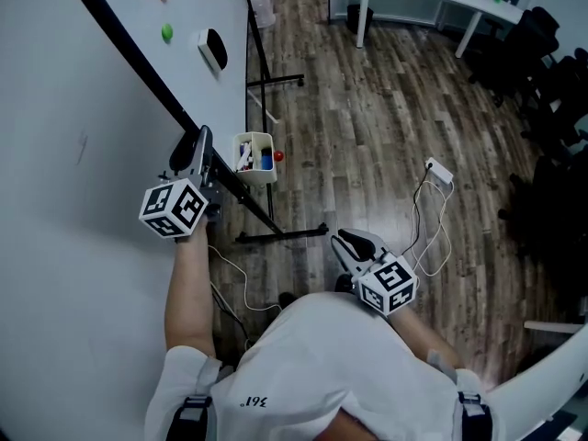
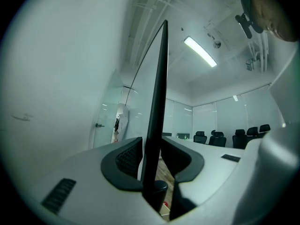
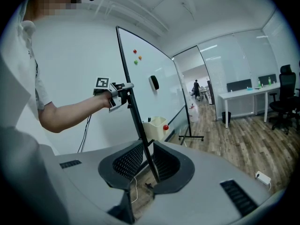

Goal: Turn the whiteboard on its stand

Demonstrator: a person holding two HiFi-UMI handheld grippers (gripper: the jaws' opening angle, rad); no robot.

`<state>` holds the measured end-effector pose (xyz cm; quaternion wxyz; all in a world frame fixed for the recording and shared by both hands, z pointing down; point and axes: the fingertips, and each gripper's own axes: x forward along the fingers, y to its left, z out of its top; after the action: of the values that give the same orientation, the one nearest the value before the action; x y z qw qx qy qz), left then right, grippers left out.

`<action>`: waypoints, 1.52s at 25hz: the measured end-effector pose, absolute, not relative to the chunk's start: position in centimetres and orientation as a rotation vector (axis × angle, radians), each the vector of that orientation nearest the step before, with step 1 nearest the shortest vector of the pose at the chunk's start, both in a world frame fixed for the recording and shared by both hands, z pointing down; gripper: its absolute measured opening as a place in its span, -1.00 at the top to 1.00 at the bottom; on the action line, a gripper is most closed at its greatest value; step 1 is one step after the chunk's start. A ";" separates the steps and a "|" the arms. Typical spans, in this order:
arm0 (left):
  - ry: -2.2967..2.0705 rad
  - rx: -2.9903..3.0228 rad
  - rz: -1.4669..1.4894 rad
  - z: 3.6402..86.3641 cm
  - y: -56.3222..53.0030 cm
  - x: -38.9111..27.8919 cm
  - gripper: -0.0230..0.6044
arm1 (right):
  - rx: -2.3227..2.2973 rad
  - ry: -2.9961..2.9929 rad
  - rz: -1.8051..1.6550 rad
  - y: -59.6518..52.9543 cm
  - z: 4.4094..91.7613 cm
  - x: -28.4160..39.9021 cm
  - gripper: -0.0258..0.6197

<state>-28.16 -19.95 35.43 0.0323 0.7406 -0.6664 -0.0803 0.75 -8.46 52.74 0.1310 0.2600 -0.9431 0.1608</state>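
The left gripper (image 1: 202, 143) is clamped on the black edge of the whiteboard (image 1: 83, 108). Near the whiteboard, the right gripper (image 1: 352, 243) hangs half-open and empty.

The only print that can be read is a small dark mark (image 1: 254, 400) on the chest of the person's white shirt (image 1: 322, 356), seen in the head view. It stands upside down there and looks like the digits 361. A tiny sign beside them is too small to make out.
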 end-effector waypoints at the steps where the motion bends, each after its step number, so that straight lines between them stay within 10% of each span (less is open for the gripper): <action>1: -2.059 2.274 -0.254 35.3 -19.8 -28.2 0.57 | 0.748 -2.739 0.469 -8.6 52.8 0.9 0.70; 38: -2.104 2.019 -0.400 40.7 -8.7 -19.8 0.59 | 0.532 -2.794 0.385 -14.2 51.8 3.8 0.70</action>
<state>-19.84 -8.65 40.69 0.0989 0.6825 -0.7114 -0.1351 3.84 -14.15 51.82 0.1351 0.1836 -0.9646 0.1329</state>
